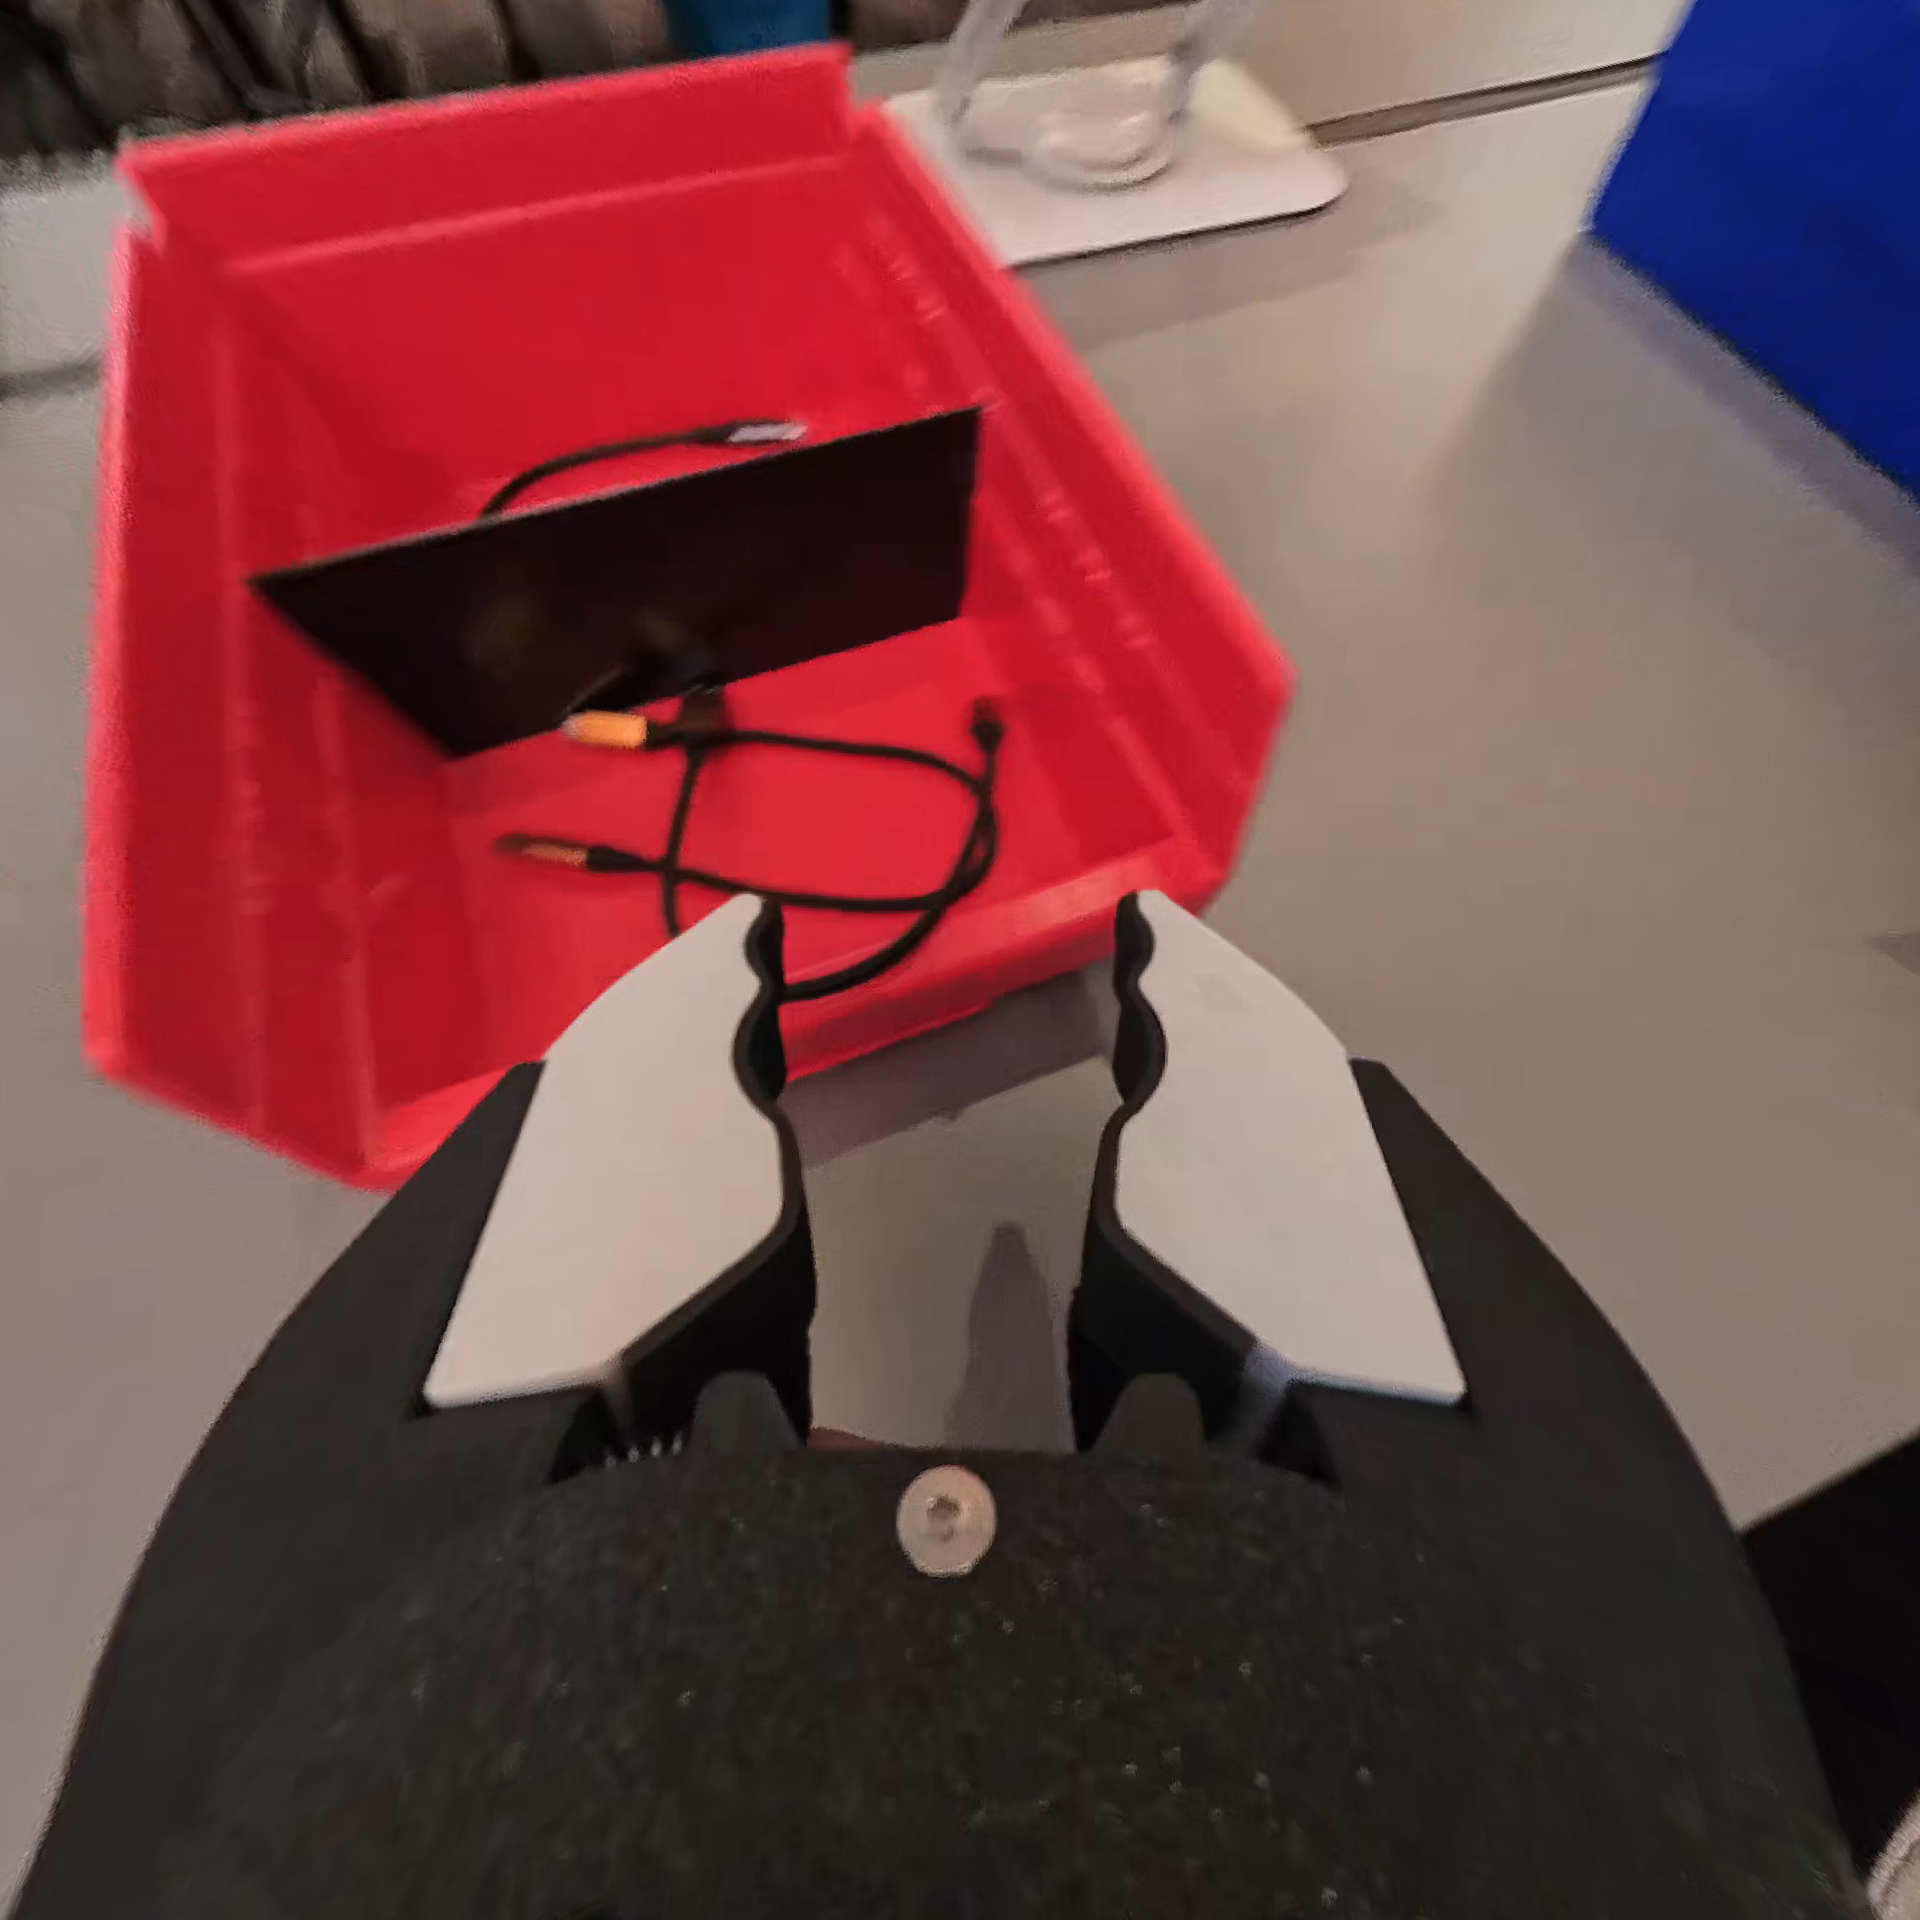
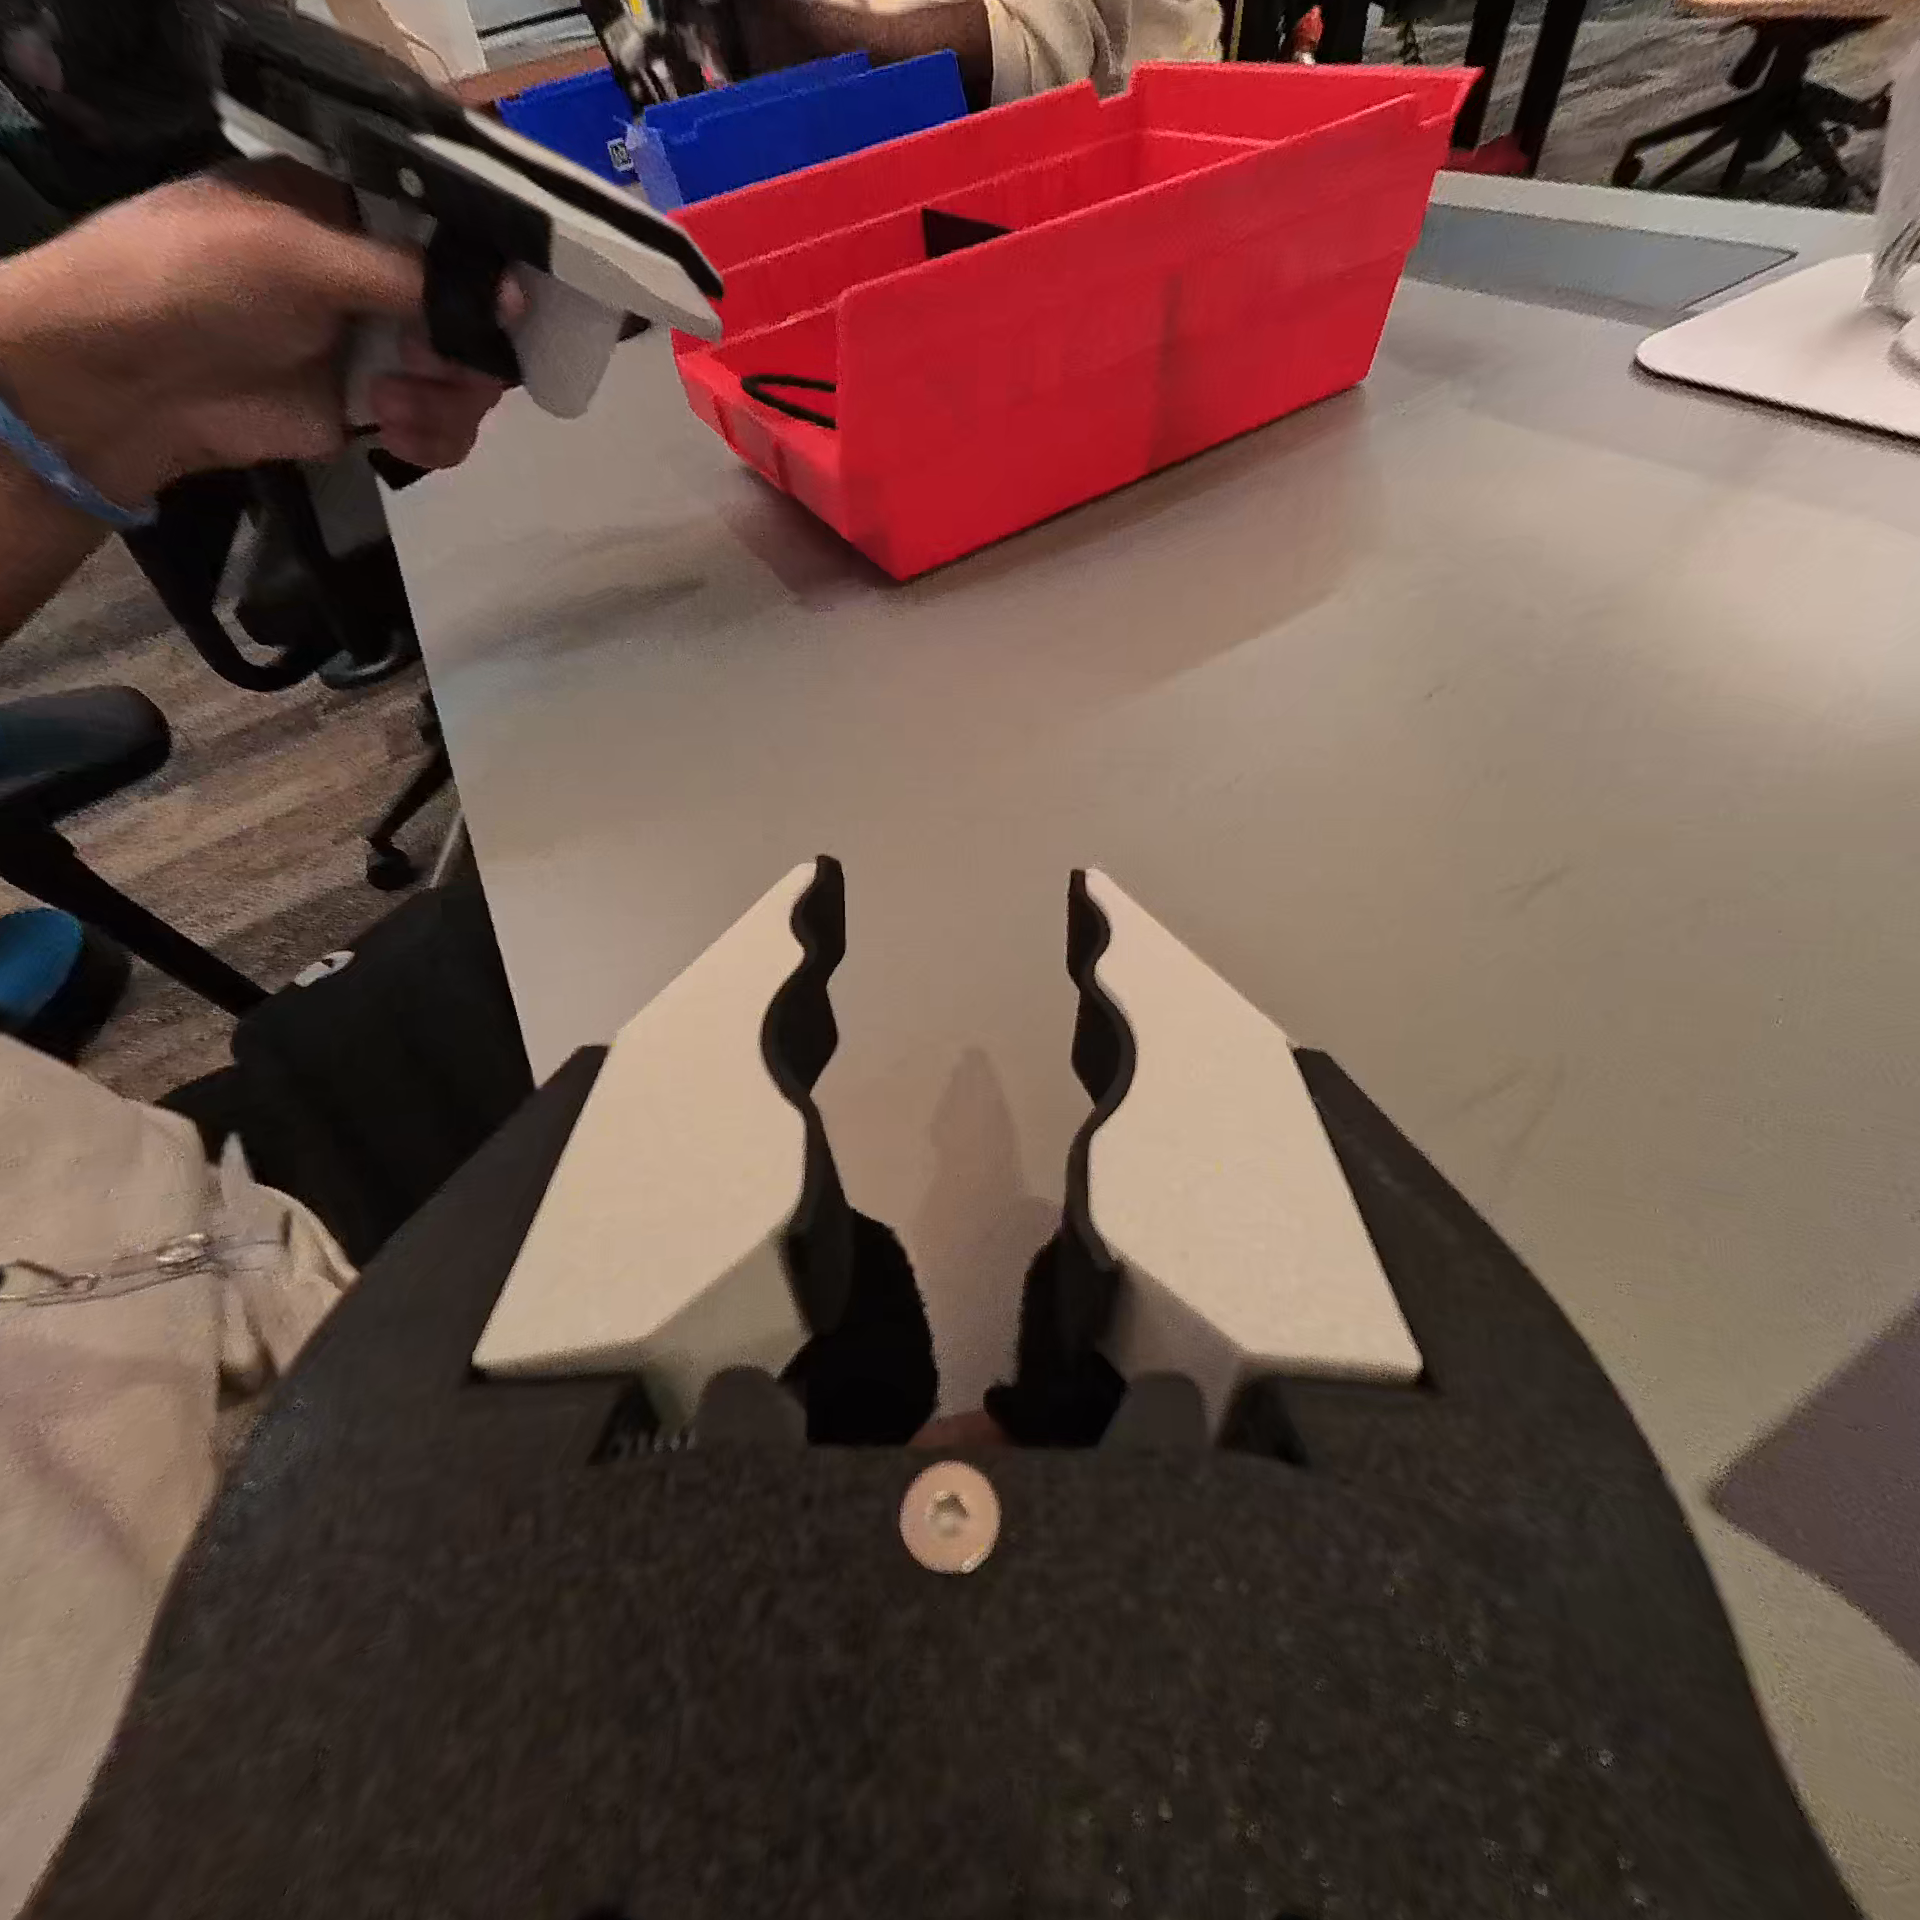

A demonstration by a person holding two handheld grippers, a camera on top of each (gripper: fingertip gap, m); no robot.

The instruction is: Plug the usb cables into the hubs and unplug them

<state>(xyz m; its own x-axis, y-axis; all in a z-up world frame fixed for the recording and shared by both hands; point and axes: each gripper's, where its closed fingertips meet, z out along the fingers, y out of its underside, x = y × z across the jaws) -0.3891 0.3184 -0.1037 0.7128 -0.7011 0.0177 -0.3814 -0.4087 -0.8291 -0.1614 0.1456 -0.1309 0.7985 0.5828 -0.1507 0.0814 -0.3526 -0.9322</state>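
Open, empty left tool (image 1: 940, 914) above red bin (image 1: 260, 831) with black cables (image 1: 831, 743).

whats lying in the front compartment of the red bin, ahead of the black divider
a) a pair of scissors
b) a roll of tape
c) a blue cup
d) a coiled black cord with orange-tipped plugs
d: the left wrist view shows a black cord looped on the floor of the red bin, ahead of the black divider.

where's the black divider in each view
Left wrist view: the black divider stands across the red bin in the upper middle, beyond the open left tool, with a black cord in front of it.
Right wrist view: only a dark corner of the divider peeks over the bin wall, top centre.
Shared landmark: the red bin on the grey table.
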